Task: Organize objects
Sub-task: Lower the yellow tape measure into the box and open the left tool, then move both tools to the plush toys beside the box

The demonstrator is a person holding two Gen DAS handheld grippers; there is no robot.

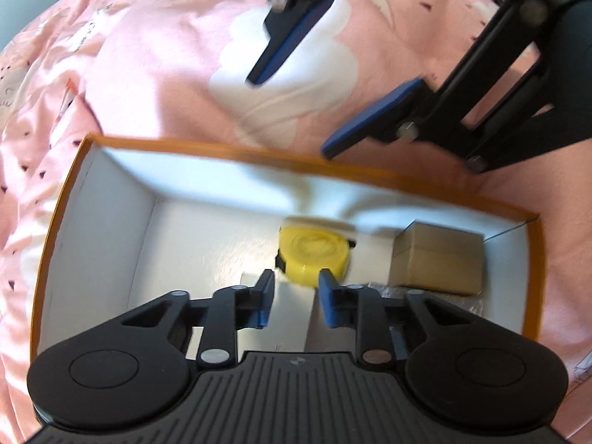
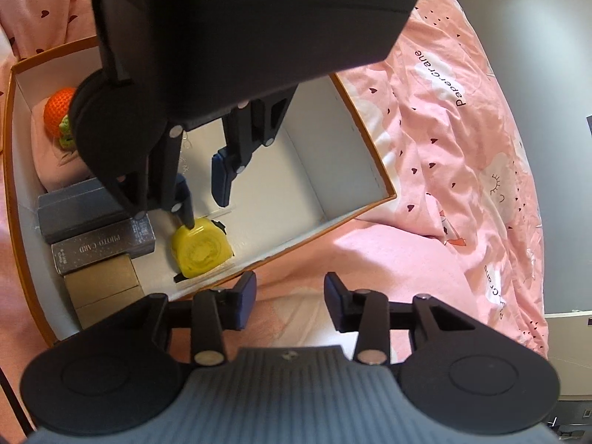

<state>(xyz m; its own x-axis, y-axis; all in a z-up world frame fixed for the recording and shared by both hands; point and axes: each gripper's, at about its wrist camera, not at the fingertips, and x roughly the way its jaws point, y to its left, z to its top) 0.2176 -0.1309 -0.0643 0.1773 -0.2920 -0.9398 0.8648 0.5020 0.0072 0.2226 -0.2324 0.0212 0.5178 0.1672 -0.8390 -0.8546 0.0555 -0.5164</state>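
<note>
A yellow tape measure (image 1: 313, 252) (image 2: 201, 253) lies on the floor of a white box with an orange rim (image 1: 236, 152) (image 2: 364, 140). My left gripper (image 1: 296, 296) (image 2: 206, 214) reaches down into the box, jaws a narrow gap apart with nothing between them. One of its fingertips (image 2: 189, 224) touches the tape measure's top edge. My right gripper (image 2: 290, 296) (image 1: 292, 116) hangs outside the box over the pink bedding, open and empty.
Along one box wall sit a brown carton (image 1: 438, 259) (image 2: 103, 288), a silver "PHOTO CARD" box (image 2: 103, 248), a dark grey box (image 2: 77, 207) and an orange knitted ball (image 2: 59, 111) on a pink item (image 2: 55, 164). Pink bedding (image 2: 444, 170) surrounds the box.
</note>
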